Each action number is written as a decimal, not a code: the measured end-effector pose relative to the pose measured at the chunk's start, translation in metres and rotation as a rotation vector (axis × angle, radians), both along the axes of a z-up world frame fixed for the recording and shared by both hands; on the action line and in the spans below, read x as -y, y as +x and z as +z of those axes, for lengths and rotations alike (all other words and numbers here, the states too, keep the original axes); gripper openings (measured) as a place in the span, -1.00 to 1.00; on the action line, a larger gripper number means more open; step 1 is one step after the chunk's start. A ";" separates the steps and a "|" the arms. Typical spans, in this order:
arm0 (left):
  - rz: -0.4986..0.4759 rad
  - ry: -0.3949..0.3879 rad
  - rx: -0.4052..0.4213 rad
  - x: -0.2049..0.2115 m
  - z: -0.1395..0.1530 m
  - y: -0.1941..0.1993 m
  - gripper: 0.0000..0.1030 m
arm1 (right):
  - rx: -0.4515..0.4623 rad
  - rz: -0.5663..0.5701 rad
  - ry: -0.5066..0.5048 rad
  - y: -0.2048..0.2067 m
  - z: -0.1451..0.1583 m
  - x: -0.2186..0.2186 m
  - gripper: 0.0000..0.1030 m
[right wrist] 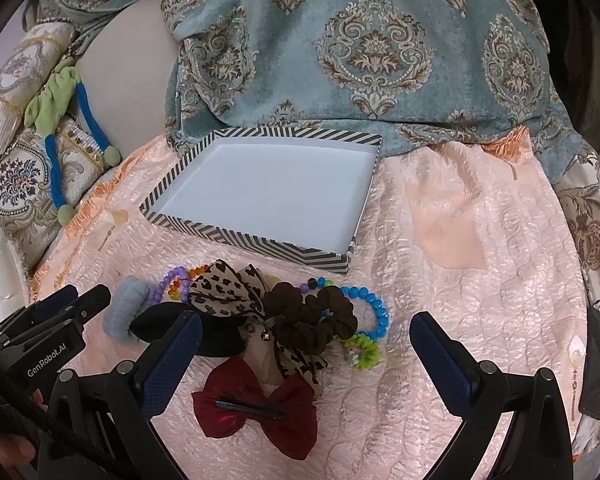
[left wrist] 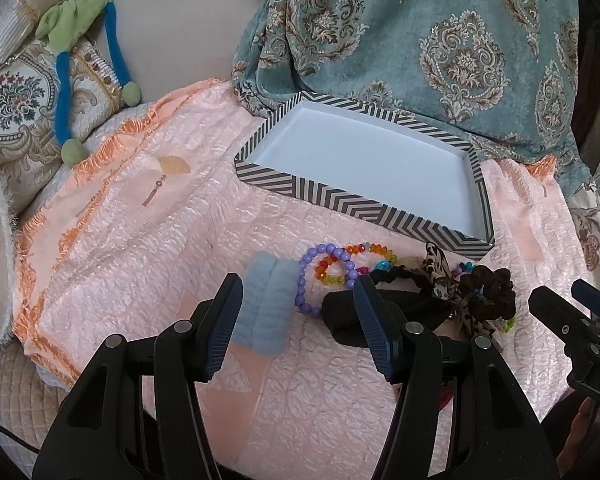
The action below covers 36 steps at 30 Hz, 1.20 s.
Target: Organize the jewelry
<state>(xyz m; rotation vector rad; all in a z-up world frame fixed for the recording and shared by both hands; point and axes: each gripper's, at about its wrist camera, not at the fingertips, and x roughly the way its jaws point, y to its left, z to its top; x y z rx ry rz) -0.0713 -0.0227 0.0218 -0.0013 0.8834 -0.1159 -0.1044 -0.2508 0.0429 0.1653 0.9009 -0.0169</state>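
Jewelry pile (right wrist: 276,312) on bedspread, both jaws wide, empty.

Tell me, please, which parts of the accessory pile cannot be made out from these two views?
- Red bow: right wrist view shows only its clip side; in the left wrist view the left hand-held gripper hides nearly all of it.
- Blue bead bracelet: partly covered by the brown scrunchie.
- Black item: partly under the leopard-print bow; its type is unclear.
- Small charm by the green bracelet: too small to identify.
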 end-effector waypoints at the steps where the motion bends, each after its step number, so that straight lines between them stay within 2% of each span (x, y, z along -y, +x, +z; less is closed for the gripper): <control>1: 0.000 0.000 -0.002 0.000 -0.001 0.001 0.12 | -0.001 0.001 -0.001 0.000 -0.001 0.000 1.00; 22: 0.007 -0.006 -0.029 -0.002 -0.010 0.004 0.12 | -0.015 0.007 -0.005 0.003 -0.007 0.000 1.00; 33: 0.011 -0.037 -0.026 -0.015 0.007 0.004 0.12 | -0.005 0.009 -0.007 0.003 -0.001 0.005 1.00; 36: 0.017 -0.077 -0.051 -0.031 0.013 0.011 0.12 | 0.004 0.030 -0.004 0.003 0.002 0.012 1.00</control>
